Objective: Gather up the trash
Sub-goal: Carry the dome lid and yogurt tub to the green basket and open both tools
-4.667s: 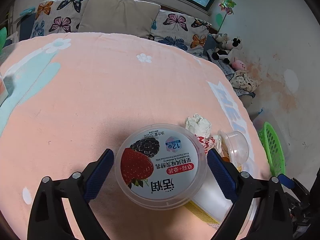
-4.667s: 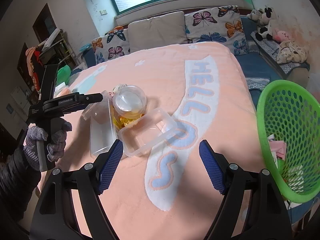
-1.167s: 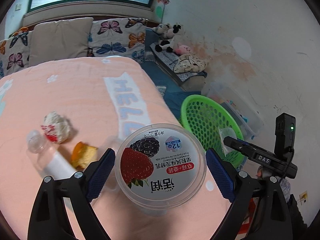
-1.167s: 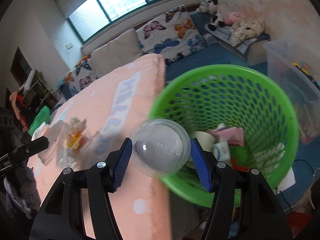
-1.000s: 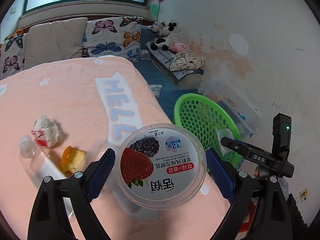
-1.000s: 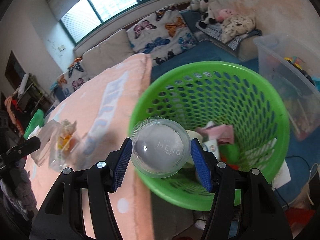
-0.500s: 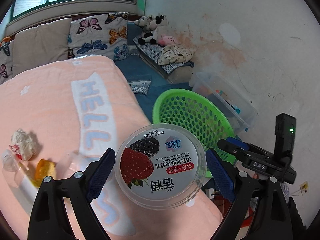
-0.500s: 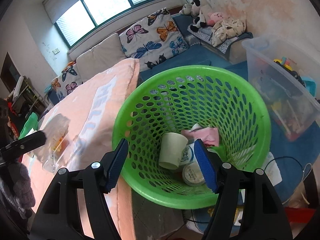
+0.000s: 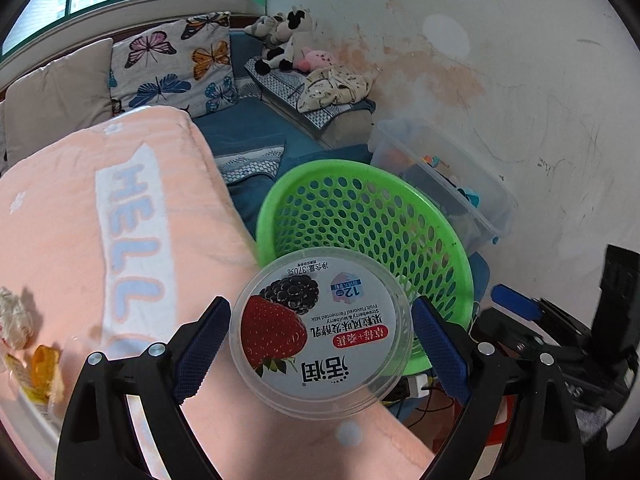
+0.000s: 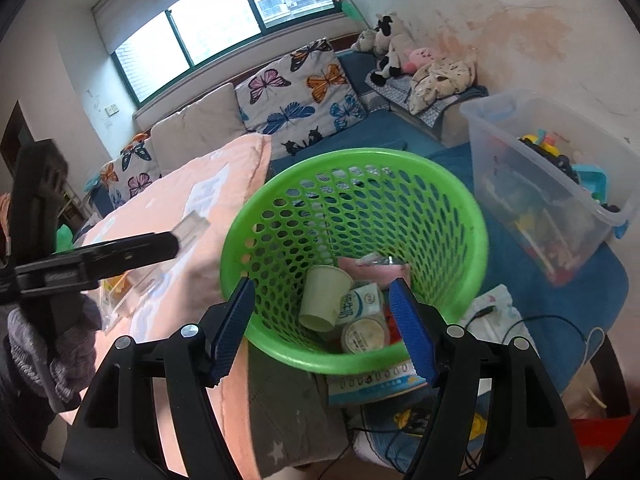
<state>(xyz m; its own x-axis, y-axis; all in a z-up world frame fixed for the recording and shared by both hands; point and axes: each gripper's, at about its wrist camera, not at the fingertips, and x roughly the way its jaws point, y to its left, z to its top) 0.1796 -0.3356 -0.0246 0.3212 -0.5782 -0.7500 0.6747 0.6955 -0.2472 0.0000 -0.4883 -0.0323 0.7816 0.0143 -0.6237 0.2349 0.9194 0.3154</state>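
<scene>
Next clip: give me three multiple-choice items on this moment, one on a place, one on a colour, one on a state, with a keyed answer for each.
1. Where does the paper cup lie?
A. On the pink blanket
B. Inside the basket
C. In the clear storage bin

2. What colour is the basket?
A. Green
B. Blue
C. White

3. What is between the left gripper fingers?
A. Nothing
B. A crumpled tissue
C. A yogurt tub

Answers: 1 B, the cup lies on its side among the trash on the basket floor. 2 A, its perforated wall and rim are bright green. 3 C, the yogurt tub with the strawberry lid sits between the blue pads.
</scene>
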